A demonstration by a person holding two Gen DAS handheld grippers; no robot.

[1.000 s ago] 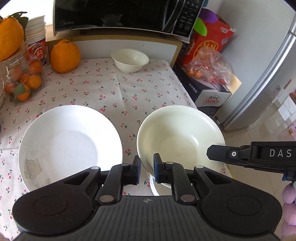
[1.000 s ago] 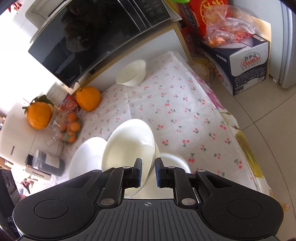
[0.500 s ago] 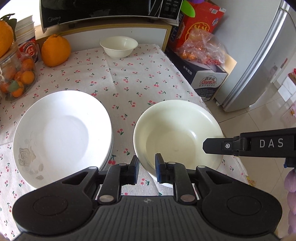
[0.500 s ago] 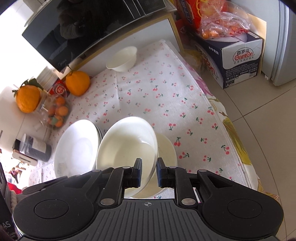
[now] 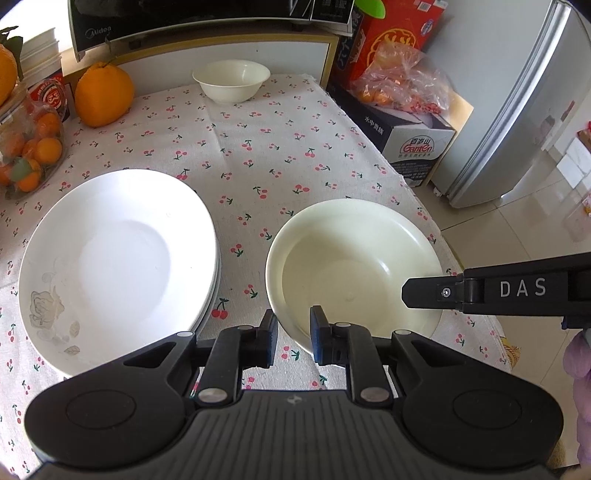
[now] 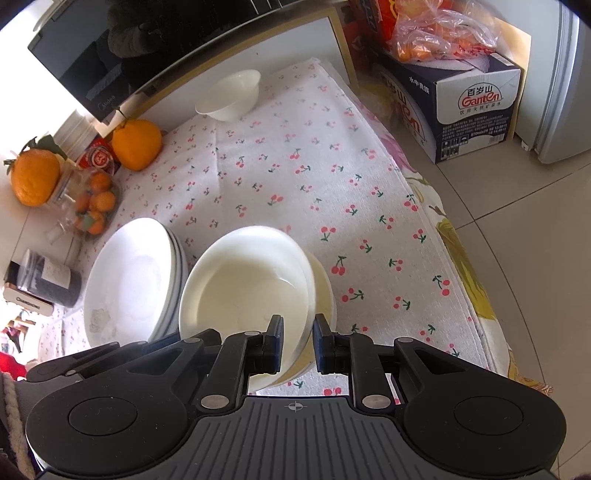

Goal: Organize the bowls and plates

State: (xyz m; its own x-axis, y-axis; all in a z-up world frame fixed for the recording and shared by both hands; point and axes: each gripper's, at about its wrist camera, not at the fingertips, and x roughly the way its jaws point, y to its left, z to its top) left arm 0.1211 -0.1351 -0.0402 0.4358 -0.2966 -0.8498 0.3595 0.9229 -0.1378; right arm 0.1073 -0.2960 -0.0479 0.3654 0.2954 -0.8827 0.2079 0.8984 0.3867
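Both grippers [image 5: 293, 334] [image 6: 298, 341] clamped on cream bowl [image 5: 354, 258] rim at bench [image 5: 258, 147] edge; uneven release risked tipping off the stack.

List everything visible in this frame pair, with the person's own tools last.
Tablecloth: one, white with cherries, under everything.
Large bowls: two, cream, nested, near edge.
Small bowl: one, cream, far edge.
Plates: a stack, white, left of large bowls.
Big oranges: two, orange, far left.
Jar of small oranges: one, clear, left edge.
Microwave: one, black, at the back.
Left tongs: one, black, astride upper large bowl's rim.
Right tongs: one, black, astride same rim.
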